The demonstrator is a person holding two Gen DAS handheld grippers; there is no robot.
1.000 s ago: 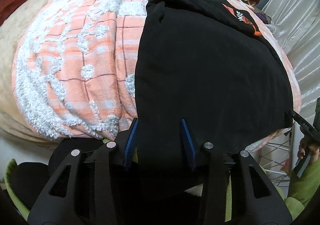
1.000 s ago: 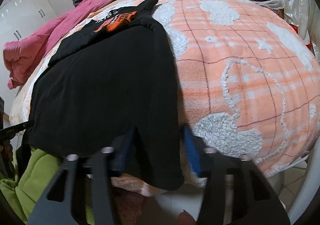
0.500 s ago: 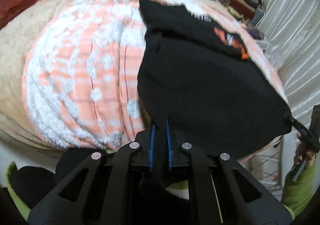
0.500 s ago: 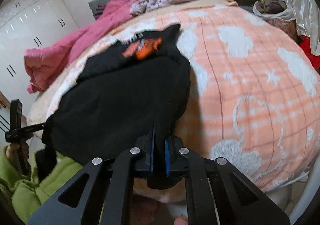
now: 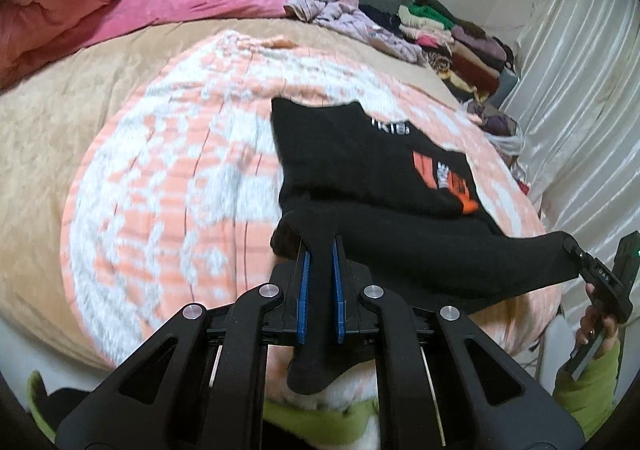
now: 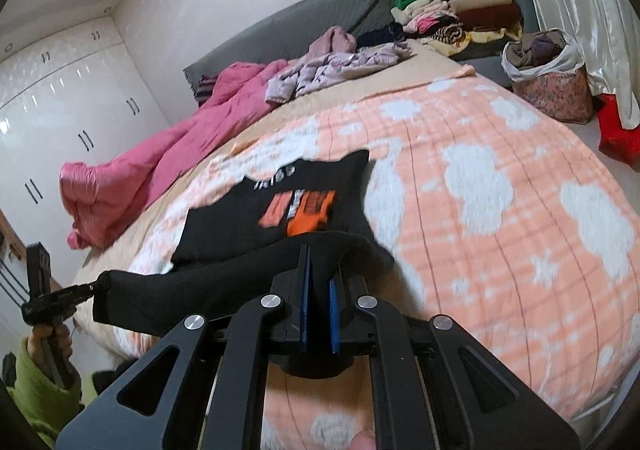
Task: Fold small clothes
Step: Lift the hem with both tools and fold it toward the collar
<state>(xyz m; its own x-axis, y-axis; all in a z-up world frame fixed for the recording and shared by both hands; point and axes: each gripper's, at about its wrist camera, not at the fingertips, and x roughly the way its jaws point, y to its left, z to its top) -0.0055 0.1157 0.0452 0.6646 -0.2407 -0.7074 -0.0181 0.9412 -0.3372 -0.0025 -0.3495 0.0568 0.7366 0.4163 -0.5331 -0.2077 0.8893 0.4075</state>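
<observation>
Now the black shirt (image 5: 360, 169) is lying across the orange-and-white blanket (image 5: 160, 209), printed chest at the far end, its near hem hanging taut between both tools. That hem is running left to right, so folding means carrying it away toward the print. The left gripper (image 5: 320, 290) is pinching the left corner, the right gripper (image 6: 318, 310) the right corner, equally near. Only the right view is showing the white wardrobe (image 6: 60, 109).
</observation>
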